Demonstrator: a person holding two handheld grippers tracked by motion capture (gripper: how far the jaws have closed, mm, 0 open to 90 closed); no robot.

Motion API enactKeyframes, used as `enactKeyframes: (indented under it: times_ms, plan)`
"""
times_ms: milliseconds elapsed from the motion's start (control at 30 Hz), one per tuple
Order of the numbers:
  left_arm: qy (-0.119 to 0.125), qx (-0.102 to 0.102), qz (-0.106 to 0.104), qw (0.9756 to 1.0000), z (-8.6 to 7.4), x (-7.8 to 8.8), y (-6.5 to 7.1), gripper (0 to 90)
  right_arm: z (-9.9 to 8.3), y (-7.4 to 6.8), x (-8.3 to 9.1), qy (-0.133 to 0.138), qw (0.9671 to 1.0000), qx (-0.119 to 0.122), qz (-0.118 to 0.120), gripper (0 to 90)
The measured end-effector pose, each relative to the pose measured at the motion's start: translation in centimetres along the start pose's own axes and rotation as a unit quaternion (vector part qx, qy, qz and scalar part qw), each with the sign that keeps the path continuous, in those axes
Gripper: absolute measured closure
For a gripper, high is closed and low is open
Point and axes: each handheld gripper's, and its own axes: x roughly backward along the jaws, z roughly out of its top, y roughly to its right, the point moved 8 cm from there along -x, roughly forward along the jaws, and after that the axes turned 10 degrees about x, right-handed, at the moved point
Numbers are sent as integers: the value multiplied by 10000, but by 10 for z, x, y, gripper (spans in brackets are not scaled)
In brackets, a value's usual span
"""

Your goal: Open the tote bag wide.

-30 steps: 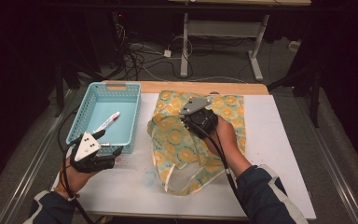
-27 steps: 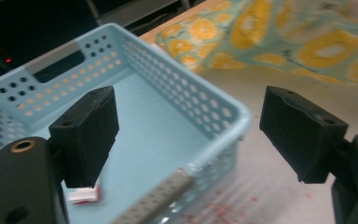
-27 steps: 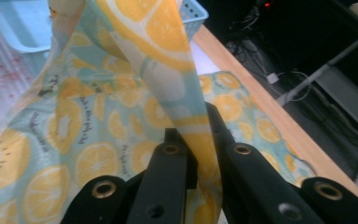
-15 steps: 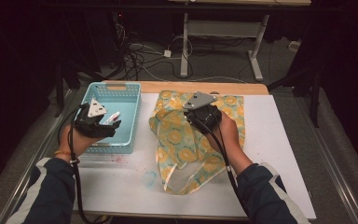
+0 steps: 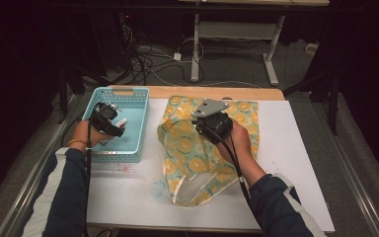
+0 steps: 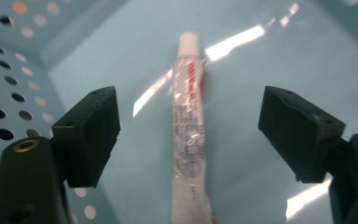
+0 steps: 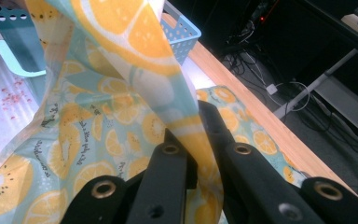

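Observation:
A white tube (image 6: 189,135) with red and blue print lies on the floor of a light blue perforated basket (image 5: 137,129). My left gripper (image 6: 189,133) hangs open just above it, one jaw on each side of the tube, not touching it. In the high view the left gripper (image 5: 112,121) reaches down into the basket, next to the tube (image 5: 120,122). A bag of cloth printed with orange slices (image 5: 187,148) lies on the white mat. My right gripper (image 7: 196,140) is shut on a raised fold of that cloth (image 7: 121,51); from above the right gripper (image 5: 212,123) sits over the cloth's middle.
The white mat (image 5: 286,158) covers the wooden table (image 5: 217,92), with bare room right of the cloth. Reddish specks (image 5: 124,169) mark the mat near the basket's front. A table frame (image 5: 271,54) and cables (image 5: 148,54) stand on the dark floor behind.
My left gripper has moved from the table's front left edge forward into the basket and now points down over the tube. The right gripper has kept still with the cloth in it.

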Motion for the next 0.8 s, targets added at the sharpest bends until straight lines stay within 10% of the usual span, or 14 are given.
enactKeyframes:
  times_ms: [333,533,800]
  plan:
    - [-467,159,-555,9972,-4,-16,1,657,-10,-2,-3,44,9998,-94,193,896]
    - [-479,8,-475,9977,-4,-14,2,694,-13,-3,-2,56,9997,-116,204,896]
    - [468,-79,-653,9967,5,20,9,696,-13,2,3,68,9998,-130,138,896]
